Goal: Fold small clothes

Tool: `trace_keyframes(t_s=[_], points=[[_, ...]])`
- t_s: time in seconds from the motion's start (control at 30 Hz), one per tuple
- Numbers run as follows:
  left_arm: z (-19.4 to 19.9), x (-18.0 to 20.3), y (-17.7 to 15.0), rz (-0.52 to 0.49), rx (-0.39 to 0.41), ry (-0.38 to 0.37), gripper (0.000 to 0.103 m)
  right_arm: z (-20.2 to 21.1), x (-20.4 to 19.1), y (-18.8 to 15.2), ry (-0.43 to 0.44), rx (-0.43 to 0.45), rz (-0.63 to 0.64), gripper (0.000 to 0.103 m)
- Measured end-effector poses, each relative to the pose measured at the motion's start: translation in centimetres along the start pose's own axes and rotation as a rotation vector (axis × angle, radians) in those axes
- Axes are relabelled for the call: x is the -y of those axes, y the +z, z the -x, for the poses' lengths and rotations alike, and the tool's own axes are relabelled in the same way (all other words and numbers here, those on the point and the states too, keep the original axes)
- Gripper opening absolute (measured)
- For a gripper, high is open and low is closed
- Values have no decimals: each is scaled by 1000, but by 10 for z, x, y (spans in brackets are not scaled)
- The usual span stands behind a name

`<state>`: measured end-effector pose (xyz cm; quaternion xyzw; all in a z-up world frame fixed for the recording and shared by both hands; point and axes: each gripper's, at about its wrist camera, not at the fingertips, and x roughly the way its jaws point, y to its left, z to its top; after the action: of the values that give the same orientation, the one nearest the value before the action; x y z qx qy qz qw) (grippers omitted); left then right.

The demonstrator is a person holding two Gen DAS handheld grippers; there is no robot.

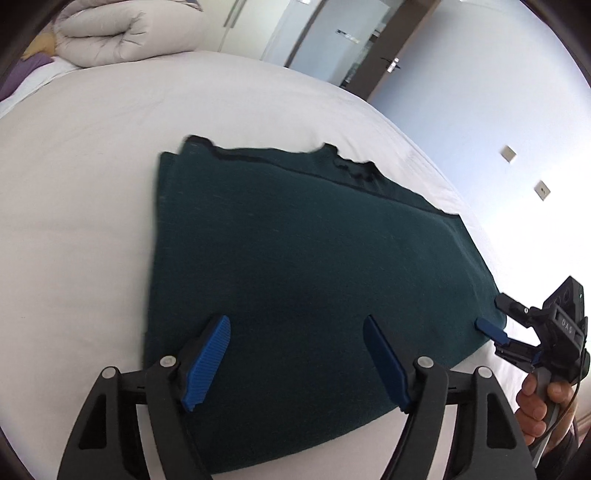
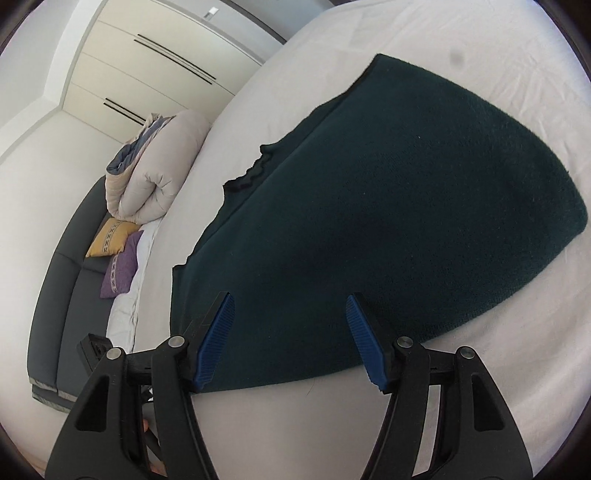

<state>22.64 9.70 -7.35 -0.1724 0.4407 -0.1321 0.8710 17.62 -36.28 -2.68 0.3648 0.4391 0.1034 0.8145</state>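
Garment: we see the dark green garment lying flat on the white bed.
Left gripper: jaws wide apart above the garment's near hem, holding nothing.
Right gripper: jaws wide apart over the garment's near edge, holding nothing.
Duvet: rolled duvet well beyond the garment.

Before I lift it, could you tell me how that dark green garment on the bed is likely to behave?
The dark green garment looks like a thick knit, so it will probably sag between grips. Its fuzzy surface suggests it won't slip on the white sheet.
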Motion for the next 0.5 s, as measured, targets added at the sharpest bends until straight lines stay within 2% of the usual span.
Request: trace_keyframes(t_s=[0.07,0.17,0.23,0.37,0.5], points=[[21,-32,8,100,42,-4,77,-2,-1,2,23,15,-5,63],[39,-74,19,215,86,34,82,-6,-4,8,21,6,30,63],[36,-89,23,255,60,18,82,-7,-4,10,33,-10,25,63],[11,-92,17,316,-62,-119,82,-20,-16,16,77,-39,12,63],[2,-73,14,263,-85,-122,89,-36,-35,21,119,-85,23,63]])
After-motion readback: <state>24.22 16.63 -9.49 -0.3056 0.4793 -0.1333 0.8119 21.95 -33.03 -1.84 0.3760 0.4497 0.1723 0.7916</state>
